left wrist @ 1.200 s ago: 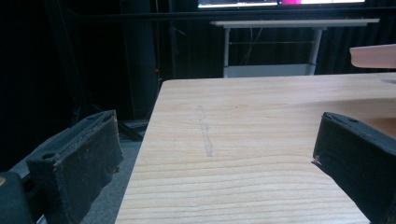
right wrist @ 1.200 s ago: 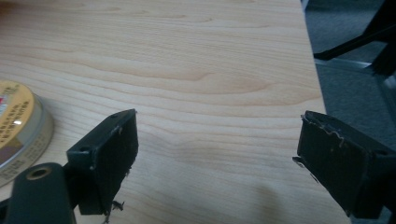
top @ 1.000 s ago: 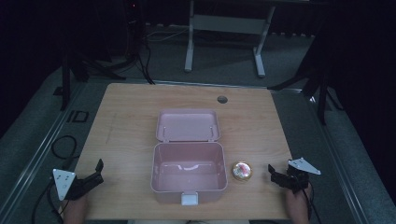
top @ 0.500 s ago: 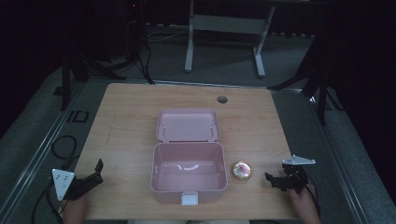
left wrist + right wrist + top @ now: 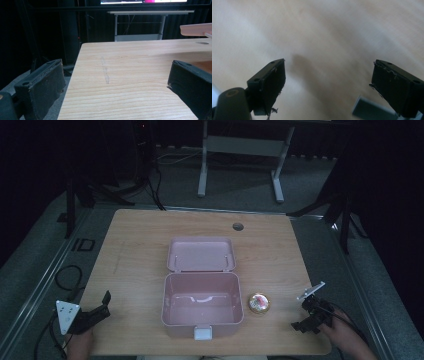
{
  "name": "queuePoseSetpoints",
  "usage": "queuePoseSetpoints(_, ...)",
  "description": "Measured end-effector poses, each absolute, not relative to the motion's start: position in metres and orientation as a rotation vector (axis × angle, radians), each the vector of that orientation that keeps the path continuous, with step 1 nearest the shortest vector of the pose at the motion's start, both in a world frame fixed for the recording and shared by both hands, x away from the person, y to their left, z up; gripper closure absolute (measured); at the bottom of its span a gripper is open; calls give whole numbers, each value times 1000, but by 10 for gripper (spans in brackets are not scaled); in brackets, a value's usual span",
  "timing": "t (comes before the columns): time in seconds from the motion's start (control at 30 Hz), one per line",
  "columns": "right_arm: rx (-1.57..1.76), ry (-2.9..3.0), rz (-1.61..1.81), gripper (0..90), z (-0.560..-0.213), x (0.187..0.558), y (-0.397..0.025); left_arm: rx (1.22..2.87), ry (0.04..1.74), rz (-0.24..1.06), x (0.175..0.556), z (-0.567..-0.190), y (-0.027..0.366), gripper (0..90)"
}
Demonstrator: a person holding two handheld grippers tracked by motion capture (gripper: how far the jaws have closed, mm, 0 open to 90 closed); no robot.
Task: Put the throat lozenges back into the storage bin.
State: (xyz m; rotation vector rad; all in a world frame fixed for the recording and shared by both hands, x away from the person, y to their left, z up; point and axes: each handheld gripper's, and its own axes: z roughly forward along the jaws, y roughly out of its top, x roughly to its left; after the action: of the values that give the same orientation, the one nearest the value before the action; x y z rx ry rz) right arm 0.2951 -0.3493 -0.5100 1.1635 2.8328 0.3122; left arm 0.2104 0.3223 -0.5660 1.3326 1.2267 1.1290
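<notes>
An open pink box (image 5: 172, 312) stands at the table's middle front, its lid (image 5: 200, 254) laid back behind it and a pale latch (image 5: 202, 333) on its front wall. A small round gold and pink object (image 5: 259, 303) lies just right of the box. My left gripper (image 5: 103, 305) rests open at the front left, with nothing between its fingers (image 5: 42, 85); the lid's edge (image 5: 197, 28) shows far right. My right gripper (image 5: 300, 315) is open at the front right, apart from the round object. Its view is blurred, and only bare wood lies between its fingers (image 5: 270, 82).
The wooden table (image 5: 135, 250) has a cable hole (image 5: 238, 226) at the back. Dark stands and a white desk frame (image 5: 240, 150) are on the floor behind. A blurred grey-blue shape (image 5: 372, 110) sits low in the right gripper view.
My right gripper has shifted toward the table's front edge and turned to point left and down. The left gripper, box and round object have not moved.
</notes>
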Motion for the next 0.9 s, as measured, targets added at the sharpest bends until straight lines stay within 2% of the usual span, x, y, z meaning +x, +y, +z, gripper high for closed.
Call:
queuePoseSetpoints(0.2, 1051, 3022, -27, 117, -506, 292, -339, 1342, 1220, 1132, 210, -566, 322, 13)
queuePoseSetpoints(0.33, 1025, 3039, -118, 117, -503, 294, -335, 1333, 1217, 1126, 210, -566, 322, 13)
queuePoseSetpoints(0.9, 1017, 3022, -94, 133, -503, 315, -320, 1352, 1199, 1120, 210, -566, 321, 13)
